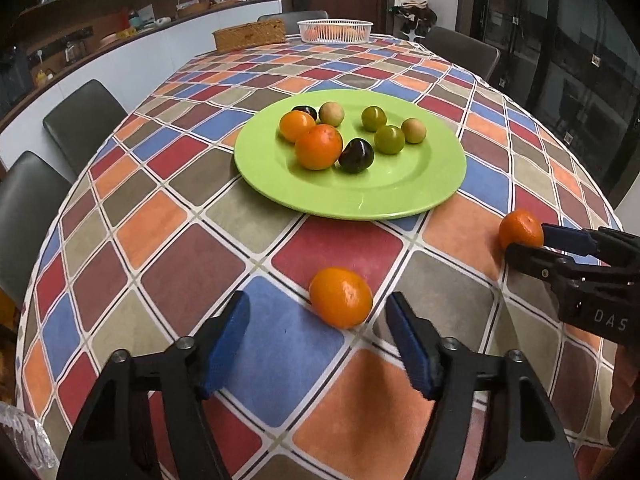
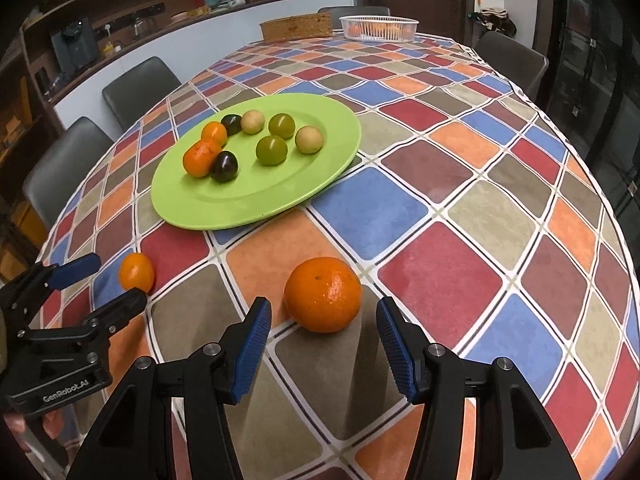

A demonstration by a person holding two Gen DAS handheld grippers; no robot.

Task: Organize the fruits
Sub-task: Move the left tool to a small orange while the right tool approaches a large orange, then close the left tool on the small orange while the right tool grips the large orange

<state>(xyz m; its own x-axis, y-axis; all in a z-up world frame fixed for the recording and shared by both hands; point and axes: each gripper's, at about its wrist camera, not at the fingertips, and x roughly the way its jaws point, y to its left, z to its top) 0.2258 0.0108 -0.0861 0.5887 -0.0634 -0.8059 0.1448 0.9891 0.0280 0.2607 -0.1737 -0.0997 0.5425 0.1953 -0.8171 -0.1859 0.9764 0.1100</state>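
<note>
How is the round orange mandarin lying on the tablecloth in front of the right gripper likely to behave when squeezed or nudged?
The round orange mandarin is near-spherical on a flat checkered tablecloth, so a nudge would probably roll it. Its glossy, dimpled peel suggests slight give, and the ribbed blue pads of the open right gripper should hold it. It probably tolerates only moderate squeeze.

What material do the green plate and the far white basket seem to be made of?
Green plate: probably plastic or melamine, since it is glossy with soft highlights and uniform color. White basket: likely plastic, given its thin molded slats with gaps. Neither can be confirmed from looks alone.
</note>
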